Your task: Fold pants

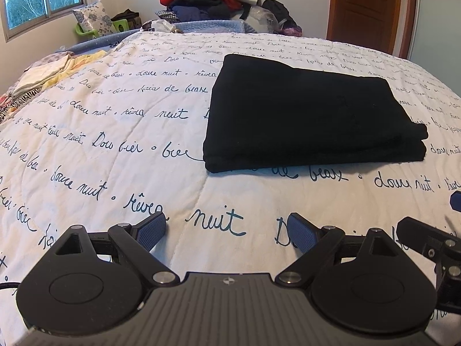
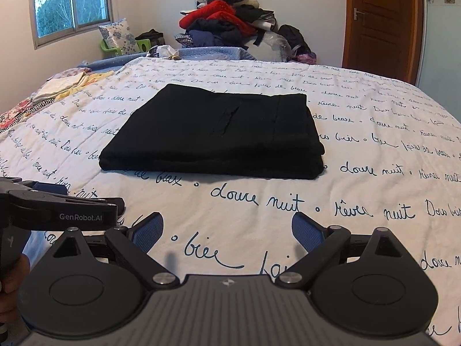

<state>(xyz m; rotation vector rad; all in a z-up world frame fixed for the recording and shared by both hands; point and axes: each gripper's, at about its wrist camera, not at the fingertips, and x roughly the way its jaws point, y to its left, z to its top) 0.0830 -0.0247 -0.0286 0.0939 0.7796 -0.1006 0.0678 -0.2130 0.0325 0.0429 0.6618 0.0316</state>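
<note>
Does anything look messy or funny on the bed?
The folded black pants lie neat and flat on the white quilt with handwriting print. Only the heap of red and dark clothes beyond the bed looks messy.

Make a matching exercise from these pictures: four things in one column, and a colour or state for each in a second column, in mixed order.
Things:
1. pants
2. quilt
3. door
4. left gripper

Colour or state:
a. brown, shut
b. black, folded
c. open, holding nothing
d. white with dark writing

Pairs: 1-b, 2-d, 3-a, 4-c
</note>
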